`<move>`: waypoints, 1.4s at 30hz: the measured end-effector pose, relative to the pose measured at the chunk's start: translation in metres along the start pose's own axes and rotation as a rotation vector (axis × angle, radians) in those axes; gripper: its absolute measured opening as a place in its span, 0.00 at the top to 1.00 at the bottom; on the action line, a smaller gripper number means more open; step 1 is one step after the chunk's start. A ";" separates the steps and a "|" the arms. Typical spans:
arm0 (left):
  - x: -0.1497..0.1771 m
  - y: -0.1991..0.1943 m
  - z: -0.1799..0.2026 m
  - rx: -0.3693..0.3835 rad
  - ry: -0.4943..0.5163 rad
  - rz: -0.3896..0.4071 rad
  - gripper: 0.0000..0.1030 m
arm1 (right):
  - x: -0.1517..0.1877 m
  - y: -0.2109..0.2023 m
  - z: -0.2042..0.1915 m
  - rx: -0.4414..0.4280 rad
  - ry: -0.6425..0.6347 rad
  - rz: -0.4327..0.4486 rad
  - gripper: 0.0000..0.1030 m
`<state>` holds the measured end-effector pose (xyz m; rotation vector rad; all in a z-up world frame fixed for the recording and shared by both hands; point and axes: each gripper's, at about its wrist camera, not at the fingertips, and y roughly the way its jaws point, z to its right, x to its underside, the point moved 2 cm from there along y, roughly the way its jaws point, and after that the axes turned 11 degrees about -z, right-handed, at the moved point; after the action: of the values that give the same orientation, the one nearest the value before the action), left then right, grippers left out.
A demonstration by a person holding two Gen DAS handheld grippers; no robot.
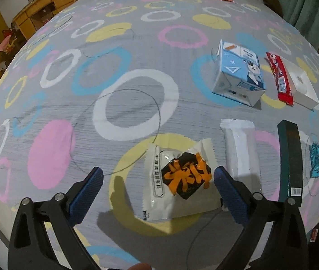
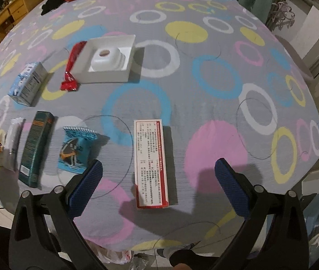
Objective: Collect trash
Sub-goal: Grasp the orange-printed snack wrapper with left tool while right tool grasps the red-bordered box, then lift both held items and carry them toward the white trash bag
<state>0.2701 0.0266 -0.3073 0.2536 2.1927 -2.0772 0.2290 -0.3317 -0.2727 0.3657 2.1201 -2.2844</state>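
**Both grippers wide open, two pieces of trash lined up**

Spread across everything: a grey bedsheet printed with pastel rings and dots (image 1: 137, 103), serving as the work surface, litter scattered along its near edge. Farther back, a shallow white cardboard tray with a moulded insert (image 2: 105, 60), lying open side up, a crinkled red foil wrapper (image 2: 72, 66) touching its left side. Next down in size, a pale blue carton with a cartoon bear (image 1: 238, 72), tipped on its side. Then a long dark-teal box with a barcode end (image 1: 290, 162) and a plain white sealed pouch (image 1: 240, 153), side by side — probably later pickups.

Now the action. Left gripper (image 1: 158, 187) spread wide, blue pads flanking a white snack packet with a black-and-orange label (image 1: 179, 180); the right pad looks close to the packet's edge, contact hard to judge. Looks set for a squeeze. Right gripper (image 2: 158, 181) equally parted, straddling a slim white box with red borders and fine print (image 2: 151, 164) lying flat, lengthwise between the pads, untouched — narrow side presented, a sensible pinch. Smallest of all, a small blue sachet (image 2: 75, 150) just beside the left pad.
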 end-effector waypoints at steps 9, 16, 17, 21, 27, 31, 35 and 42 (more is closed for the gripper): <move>-0.009 0.018 0.004 0.026 -0.002 -0.044 0.07 | -0.008 0.030 0.003 0.012 0.002 -0.045 0.05; -0.014 0.026 0.005 0.028 -0.009 -0.045 0.06 | -0.013 0.055 0.004 0.016 -0.014 -0.087 0.05; -0.014 0.027 0.004 0.031 -0.014 -0.045 0.07 | -0.014 0.057 0.005 0.006 -0.009 -0.089 0.05; -0.015 0.026 0.004 0.030 -0.024 -0.036 0.17 | -0.013 0.058 0.009 -0.030 -0.007 -0.077 0.12; -0.013 0.018 0.007 0.029 -0.025 -0.008 0.47 | -0.010 0.054 0.003 -0.048 -0.035 -0.052 0.60; -0.013 0.012 0.002 0.050 -0.041 0.000 0.65 | -0.009 0.050 -0.002 -0.028 -0.037 -0.044 0.69; -0.011 0.005 -0.006 0.082 -0.056 0.018 0.72 | -0.011 0.049 0.000 -0.030 -0.028 -0.036 0.69; -0.004 -0.011 -0.020 0.079 -0.070 0.059 0.73 | -0.002 0.029 -0.003 -0.032 -0.023 -0.016 0.69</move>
<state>0.2729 0.0456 -0.2946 0.2450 2.0415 -2.1110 0.2363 -0.3321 -0.3013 0.3214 2.1538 -2.2483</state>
